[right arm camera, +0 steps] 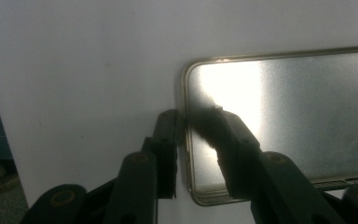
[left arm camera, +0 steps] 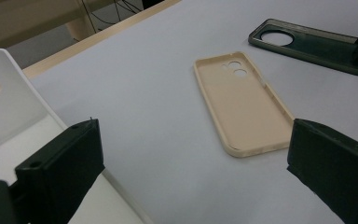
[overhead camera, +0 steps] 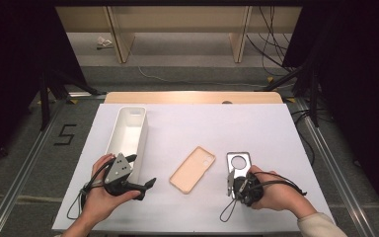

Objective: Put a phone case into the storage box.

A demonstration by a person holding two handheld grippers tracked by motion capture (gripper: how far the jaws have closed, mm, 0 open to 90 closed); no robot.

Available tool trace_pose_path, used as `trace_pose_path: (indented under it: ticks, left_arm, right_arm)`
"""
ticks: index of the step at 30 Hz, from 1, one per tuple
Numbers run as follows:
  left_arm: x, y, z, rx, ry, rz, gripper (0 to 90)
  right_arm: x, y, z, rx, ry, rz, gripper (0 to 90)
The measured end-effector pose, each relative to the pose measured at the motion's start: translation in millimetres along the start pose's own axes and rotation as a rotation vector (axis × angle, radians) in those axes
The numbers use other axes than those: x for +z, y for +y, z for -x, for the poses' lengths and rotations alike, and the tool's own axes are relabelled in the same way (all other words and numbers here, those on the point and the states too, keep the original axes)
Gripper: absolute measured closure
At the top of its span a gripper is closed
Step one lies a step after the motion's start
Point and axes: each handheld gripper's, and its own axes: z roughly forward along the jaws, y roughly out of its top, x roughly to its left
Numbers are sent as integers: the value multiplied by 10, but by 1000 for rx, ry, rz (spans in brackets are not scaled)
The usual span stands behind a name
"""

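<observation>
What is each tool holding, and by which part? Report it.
The right tool straddles the dark phone case's short end rim; a firm pinch cannot be told. The left tool holds nothing, jaws wide open.

One mark reads: a black "5" point(overhead camera: 66, 134) on the grey floor point(overhead camera: 24, 163), at about 9 o'clock from the table point(overhead camera: 276, 133), just beyond its left edge. It looks built from straight strips. No text, label or brand reads on either phone case, the white bin or the grippers.

White open bin point(overhead camera: 126, 134) and beige phone case point(overhead camera: 193, 169) on white tabletop point(overhead camera: 256, 128).
</observation>
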Motion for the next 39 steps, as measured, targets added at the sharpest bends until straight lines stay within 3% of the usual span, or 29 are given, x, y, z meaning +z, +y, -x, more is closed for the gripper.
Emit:
trace_pose_path:
  ticks: [11,21,31,39]
  left_arm:
    - [2,0,7,9,0,-3,33]
    - [1,2,8,10,0,-2,34]
    - [-1,0,7,10,0,-2,37]
    - [-4,0,4,7,0,1,37]
  right_arm:
    - [3,23,-40,-7,1,-12,758]
    - [0,35,-44,-5,2,-19,859]
    - [-9,38,-38,6,3,-27,885]
    - [-11,16,-30,-4,7,-1,891]
